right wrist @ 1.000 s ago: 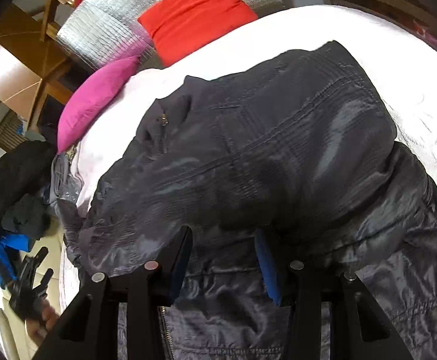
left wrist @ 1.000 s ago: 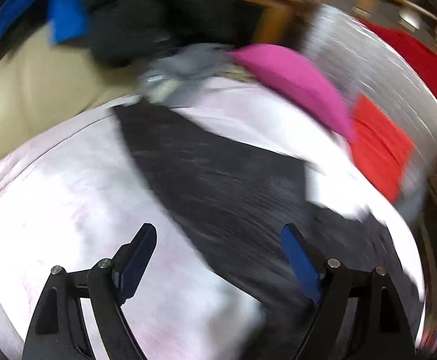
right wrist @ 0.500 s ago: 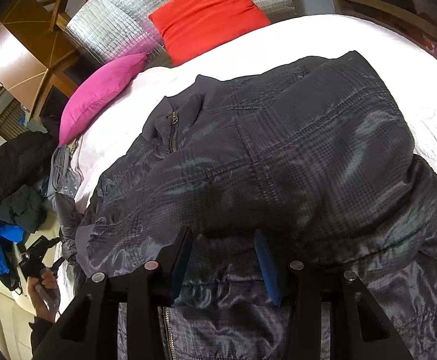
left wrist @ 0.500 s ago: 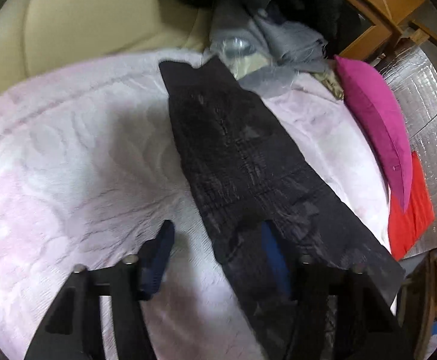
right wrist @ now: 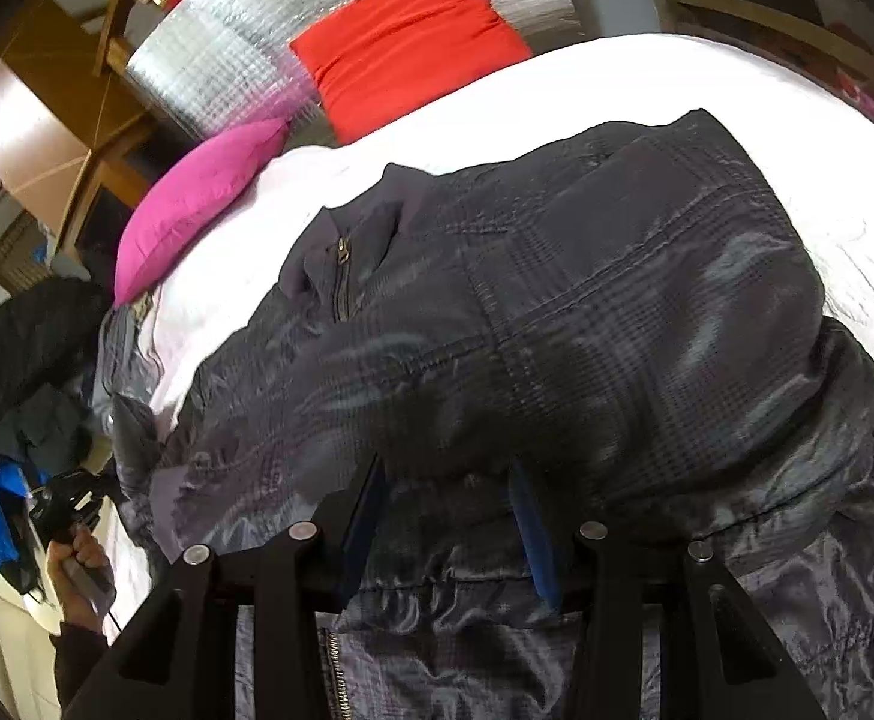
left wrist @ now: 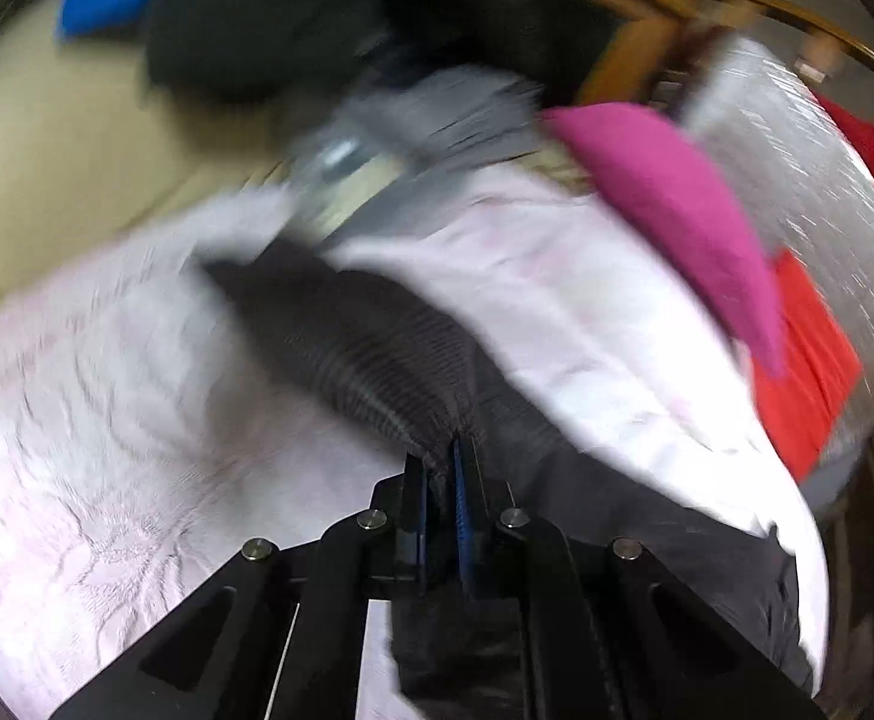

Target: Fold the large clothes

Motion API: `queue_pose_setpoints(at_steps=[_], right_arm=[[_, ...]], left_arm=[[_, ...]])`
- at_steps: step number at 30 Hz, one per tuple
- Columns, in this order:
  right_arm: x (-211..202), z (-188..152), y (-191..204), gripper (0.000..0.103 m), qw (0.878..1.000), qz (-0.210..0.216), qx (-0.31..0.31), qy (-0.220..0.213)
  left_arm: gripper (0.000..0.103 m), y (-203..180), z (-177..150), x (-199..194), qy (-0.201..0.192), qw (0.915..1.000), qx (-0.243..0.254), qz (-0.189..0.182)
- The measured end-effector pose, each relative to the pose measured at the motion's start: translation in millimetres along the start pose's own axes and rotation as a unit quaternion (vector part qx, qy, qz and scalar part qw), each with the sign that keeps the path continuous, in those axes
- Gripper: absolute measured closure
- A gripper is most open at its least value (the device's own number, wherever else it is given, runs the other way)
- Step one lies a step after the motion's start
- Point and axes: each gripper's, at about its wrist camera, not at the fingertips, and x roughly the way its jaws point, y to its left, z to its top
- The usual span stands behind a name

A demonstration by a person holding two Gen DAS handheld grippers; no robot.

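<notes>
On the pale pink quilted bed cover (left wrist: 107, 420), the dark grey checked padded jacket (right wrist: 556, 330) lay spread with its zipped collar toward the pillows. At the left, the left hand-held gripper (left wrist: 439, 480) was clamped narrow on the jacket's long dark sleeve (left wrist: 365, 348), the cloth bunched between the blue pads; this grip looked meant to carry the sleeve across the body for a fold, though the left view was blurred and its far end hard to read. Further right, the right hand-held gripper (right wrist: 448, 510) stood with its jaws apart over the jacket's lower body, the fingertips at a raised crease and gripping nothing, probably placed to steady the bulk. Beyond the jacket a magenta cushion (right wrist: 197, 204) and a red cushion (right wrist: 401, 36) leaned at a silver foil sheet (right wrist: 227, 60), well apart from the fold
</notes>
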Motion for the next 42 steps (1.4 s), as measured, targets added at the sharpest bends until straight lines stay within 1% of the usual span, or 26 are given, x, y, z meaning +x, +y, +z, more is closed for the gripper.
queue_pose_setpoints(at_steps=[2,4,6,8,11,13,15,16,18,19,21,22,23,25,26,28,30,31,33,35,36,37,39,40,41,42], right_arm=[[-5,1,-2,0.055,1.000,0.004,0.008,-0.007],[-11,2,-4,0.055,1.000,-0.006,0.016,-0.017],[-17,3,-9,0.055,0.999,0.003,0.030,-0.021],[-22,4,-14,0.055,0.999,0.011,0.045,-0.022],[-28,6,-24,0.055,0.997,0.015,0.071,-0.029],[-33,7,-33,0.055,0.995,0.021,0.089,-0.031],[-35,7,-40,0.055,0.994,0.027,0.105,-0.031],[-36,8,-44,0.055,0.993,0.030,0.114,-0.029],[-38,10,-50,0.055,0.991,0.036,0.129,-0.026],[-38,11,-52,0.055,0.990,0.037,0.134,-0.024],[-37,13,-54,0.049,0.989,0.042,0.139,-0.016],[-37,14,-55,0.043,0.989,0.046,0.142,-0.013],[-37,14,-55,0.039,0.988,0.051,0.143,-0.011],[-38,14,-52,0.037,0.988,0.060,0.139,-0.009],[-38,14,-49,0.037,0.989,0.062,0.133,-0.009],[-40,13,-39,0.037,0.991,0.061,0.115,-0.011],[-42,10,-27,0.037,0.994,0.058,0.089,-0.013],[-41,9,-18,0.037,0.996,0.057,0.068,-0.011],[-41,8,-1,0.037,0.999,0.043,0.023,-0.015],[-41,6,18,0.037,0.999,0.016,-0.029,-0.026],[-40,5,30,0.037,0.998,0.004,-0.055,-0.030],[-39,4,48,0.037,0.995,0.000,-0.092,-0.029],[-33,6,81,0.037,0.988,0.002,-0.151,-0.014],[-30,7,102,0.037,0.983,0.002,-0.184,-0.007],[-26,8,124,0.036,0.977,0.005,-0.213,-0.002],[-22,10,148,0.035,0.970,0.013,-0.241,0.006]], left_arm=[[0.096,-38,-8,-29,-0.030,0.9978,0.058,-0.009],[0.096,-75,-23,-56,-0.052,0.9916,0.116,-0.026],[0.096,-118,-52,-84,-0.075,0.9779,0.189,-0.048],[0.096,-148,-73,-95,-0.073,0.9667,0.232,-0.080],[0.096,-191,-122,-104,-0.047,0.9462,0.296,-0.121],[0.096,-212,-159,-103,-0.027,0.9321,0.337,-0.131],[0.096,-226,-200,-92,0.013,0.9196,0.371,-0.128],[0.096,-229,-210,-89,0.027,0.9176,0.376,-0.126],[0.093,-231,-236,-72,0.085,0.9096,0.389,-0.120],[0.092,-229,-241,-69,0.095,0.9079,0.392,-0.114],[0.087,-225,-247,-71,0.108,0.9034,0.399,-0.115],[0.077,-219,-250,-81,0.109,0.9025,0.397,-0.125],[0.061,-215,-248,-88,0.108,0.9028,0.393,-0.137],[0.039,-204,-240,-108,0.090,0.9049,0.381,-0.168],[0.036,-197,-233,-123,0.070,0.9062,0.375,-0.183],[0.035,-186,-217,-141,0.036,0.9100,0.366,-0.192],[0.034,-170,-196,-157,0.004,0.9191,0.342,-0.196],[0.032,-160,-183,-161,-0.015,0.9298,0.319,-0.184],[0.030,-138,-158,-155,-0.029,0.9482,0.277,-0.152],[0.030,-112,-133,-128,-0.016,0.9718,0.217,-0.091],[0.031,-101,-125,-114,0.003,0.9796,0.189,-0.067],[0.032,-86,-114,-90,0.043,0.9874,0.146,-0.046],[0.032,-70,-106,-60,0.097,0.9902,0.097,-0.028],[0.039,-64,-104,-47,0.121,0.9896,0.076,-0.017],[0.044,-61,-104,-38,0.136,0.9885,0.064,-0.014],[0.044,-63,-104,-34,0.144,0.9872,0.069,-0.009]])
